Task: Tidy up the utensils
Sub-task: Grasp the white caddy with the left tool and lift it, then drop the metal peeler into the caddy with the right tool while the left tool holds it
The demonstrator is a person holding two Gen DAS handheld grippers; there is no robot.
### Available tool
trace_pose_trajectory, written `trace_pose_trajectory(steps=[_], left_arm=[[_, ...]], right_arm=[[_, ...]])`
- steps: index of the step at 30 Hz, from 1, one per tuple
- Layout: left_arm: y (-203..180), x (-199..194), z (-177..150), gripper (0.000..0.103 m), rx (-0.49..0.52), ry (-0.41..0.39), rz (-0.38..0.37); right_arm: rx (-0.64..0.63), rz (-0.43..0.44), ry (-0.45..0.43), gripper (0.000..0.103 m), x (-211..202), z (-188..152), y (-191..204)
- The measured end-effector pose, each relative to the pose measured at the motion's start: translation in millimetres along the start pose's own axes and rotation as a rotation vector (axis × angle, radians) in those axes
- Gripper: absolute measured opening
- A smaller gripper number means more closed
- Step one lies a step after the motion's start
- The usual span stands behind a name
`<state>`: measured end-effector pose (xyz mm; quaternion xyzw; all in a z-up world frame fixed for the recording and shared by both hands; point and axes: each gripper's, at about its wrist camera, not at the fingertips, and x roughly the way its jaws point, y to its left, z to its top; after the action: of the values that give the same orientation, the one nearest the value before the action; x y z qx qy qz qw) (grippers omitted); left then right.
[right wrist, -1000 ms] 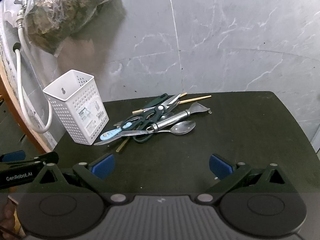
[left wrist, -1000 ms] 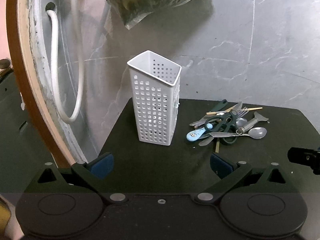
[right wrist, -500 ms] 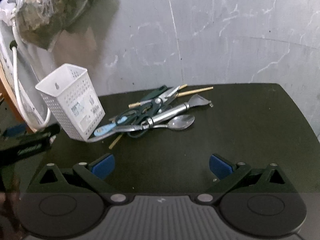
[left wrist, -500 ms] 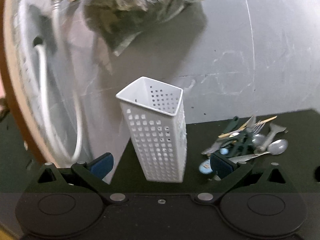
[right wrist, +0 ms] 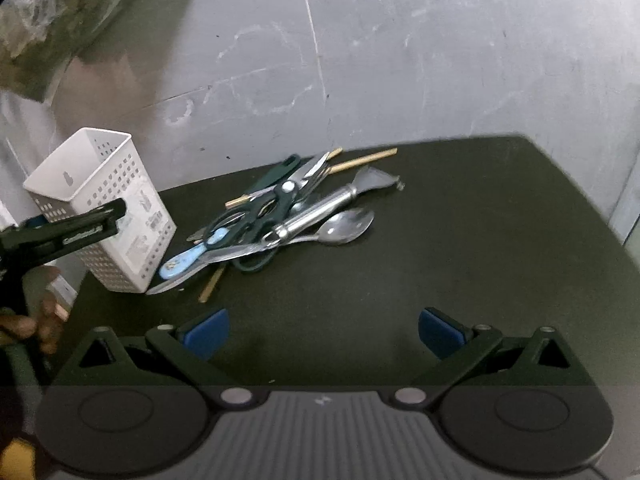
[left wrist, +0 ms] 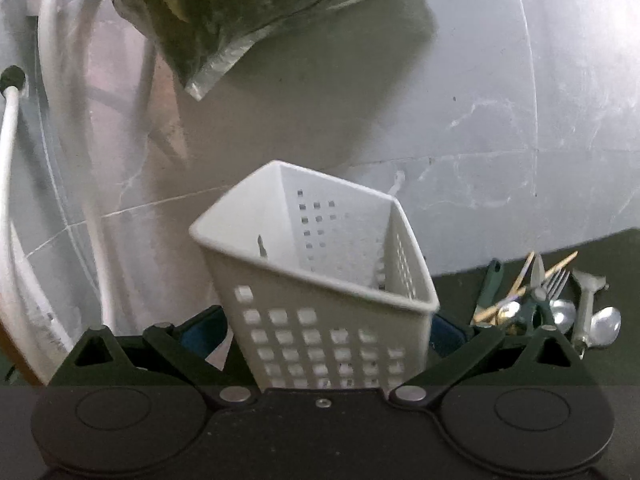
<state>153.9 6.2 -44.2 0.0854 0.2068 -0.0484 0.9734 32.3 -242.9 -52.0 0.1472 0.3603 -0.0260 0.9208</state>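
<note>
White perforated caddy (left wrist: pixel 328 312) tilted, bracketed by closing left gripper (left wrist: pixel 326 330), pad contact unclear, right gripper (right wrist: pixel 322 330) wide, empty, utensil pile (right wrist: pixel 280 216) beside caddy

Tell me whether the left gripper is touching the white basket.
Cannot tell. In the left wrist view the white basket sits between the left gripper pads, which have just been closing, but the contact edges are hidden.

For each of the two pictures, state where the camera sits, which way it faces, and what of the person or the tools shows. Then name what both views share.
Left wrist: on the left gripper, facing the white basket between its closing fingers.
Right wrist: on the open right gripper, facing the utensil pile; left gripper and a hand at left.
Shared: basket, pile, dark table.
</note>
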Motion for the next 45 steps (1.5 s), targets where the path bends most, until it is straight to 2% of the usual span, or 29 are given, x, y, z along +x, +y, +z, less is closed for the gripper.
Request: trace_pose_trajectory(steps=[2, 5, 9, 14, 17, 19, 21, 25, 28, 31, 36, 40, 45], left_arm=[[5, 3, 0, 0.078, -0.016, -0.018, -0.042], [10, 4, -2, 0.077, -0.025, -0.036, -0.049], [18, -6, -8, 0.077, -0.003, -0.043, -0.123], [22, -44, -22, 0.077, 0.018, -0.027, -0.174], [15, -71, -28, 0.077, 0.029, 0.005, -0.178], [8, -86, -32, 0.077, 0.029, 0.024, -0.182], [-1, -97, -34, 0.077, 0.029, 0.036, -0.191], [-18, -108, -38, 0.077, 0.017, 0.036, -0.187], [-23, -111, -38, 0.077, 0.023, 0.029, -0.184], [-24, -111, -39, 0.077, 0.012, 0.031, -0.172], [-25, -114, -40, 0.077, -0.004, 0.031, -0.160], [-25, -117, -41, 0.077, 0.008, 0.023, -0.184], [-24, -116, -41, 0.077, 0.029, 0.017, -0.210]], right_arm=[[0.021, 0.009, -0.003, 0.103, 0, 0, -2], [0.036, 0.012, -0.018, 0.103, 5, 4, -4], [0.048, 0.005, -0.012, 0.103, 17, 11, -11], [0.070, 0.043, 0.001, 0.103, 36, 30, -29], [0.089, 0.086, 0.024, 0.103, 53, 54, -41], [0.078, 0.116, 0.009, 0.101, 64, 73, -47], [0.057, 0.107, 0.022, 0.094, 81, 96, -47], [0.100, 0.050, 0.137, 0.074, 134, 139, -46], [0.167, -0.021, 0.262, 0.050, 167, 154, -46], [0.167, -0.053, 0.298, 0.043, 177, 158, -40], [0.099, -0.095, 0.315, 0.040, 182, 157, -24], [0.121, -0.114, 0.304, 0.022, 182, 156, -23], [0.315, 0.005, 0.290, 0.018, 172, 151, -57]])
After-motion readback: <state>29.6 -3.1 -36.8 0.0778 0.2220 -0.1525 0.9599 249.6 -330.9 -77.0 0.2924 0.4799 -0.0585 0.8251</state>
